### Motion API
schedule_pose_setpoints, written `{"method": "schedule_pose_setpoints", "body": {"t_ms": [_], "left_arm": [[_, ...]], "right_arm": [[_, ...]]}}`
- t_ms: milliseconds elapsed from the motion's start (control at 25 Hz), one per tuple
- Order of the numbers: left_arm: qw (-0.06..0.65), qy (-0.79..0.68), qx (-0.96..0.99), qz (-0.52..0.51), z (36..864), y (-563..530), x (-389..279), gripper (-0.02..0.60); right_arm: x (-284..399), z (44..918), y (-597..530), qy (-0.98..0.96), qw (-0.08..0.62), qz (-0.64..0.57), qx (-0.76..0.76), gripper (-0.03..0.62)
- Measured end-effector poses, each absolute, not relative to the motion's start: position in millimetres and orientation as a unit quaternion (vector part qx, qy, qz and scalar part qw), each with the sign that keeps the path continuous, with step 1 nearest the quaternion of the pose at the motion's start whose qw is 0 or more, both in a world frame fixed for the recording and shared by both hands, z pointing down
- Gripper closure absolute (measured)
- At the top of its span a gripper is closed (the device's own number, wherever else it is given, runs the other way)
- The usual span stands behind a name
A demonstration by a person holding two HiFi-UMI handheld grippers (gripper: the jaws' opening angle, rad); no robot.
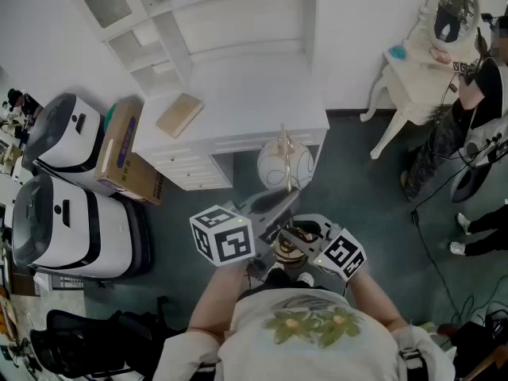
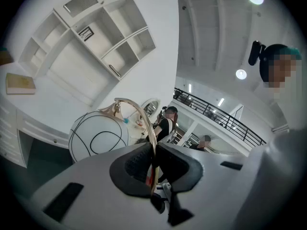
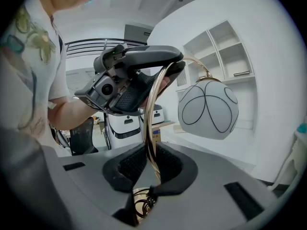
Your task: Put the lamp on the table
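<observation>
A person is holding a lamp with a slim curved gold metal stem [image 3: 152, 109] and a round white globe shade [image 1: 286, 167] traced with thin black lines, using both claws at once. The left gripper [image 2: 152, 164] is clamping narrowly on the stem, which is running straight up between its black pads and arching toward 11 o'clock, where the globe shade [image 2: 98, 135] is hanging. The right gripper [image 3: 149, 164] is pinching the same stem lower down, just above the round gold base [image 3: 139, 202]. From there the globe shade [image 3: 208, 109] is showing at 2 o'clock, and the left gripper [image 3: 139, 80] is gripping the stem at 12 o'clock, higher up.

In the head view the lamp is being carried in the air, close in front of the person's chest. Its shade is lying at 12 o'clock from the left gripper [image 1: 274, 205] and the right gripper [image 1: 300, 236], over the front edge of the wide white table with drawers [image 1: 238, 94]. A tan book-like block [image 1: 179, 114] is resting on the table at 10 o'clock from the shade. A cardboard box [image 1: 119, 145] is standing at the table's left end.
</observation>
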State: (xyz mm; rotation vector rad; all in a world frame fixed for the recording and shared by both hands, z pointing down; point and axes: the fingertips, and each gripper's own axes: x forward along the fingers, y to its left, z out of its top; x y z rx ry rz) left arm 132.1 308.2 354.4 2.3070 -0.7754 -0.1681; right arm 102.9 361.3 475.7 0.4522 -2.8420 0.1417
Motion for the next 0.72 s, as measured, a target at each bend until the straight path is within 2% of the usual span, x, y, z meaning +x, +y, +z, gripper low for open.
{"method": "schedule_pose_setpoints", "body": {"t_ms": [720], "left_arm": [[0.344, -0.289, 0.891, -0.063, 356.8, 295.7, 87.8, 0.522]], "right_arm": [[56.3, 476.5, 347.5, -0.978, 0.124, 0.064, 0.156, 0.520]]}}
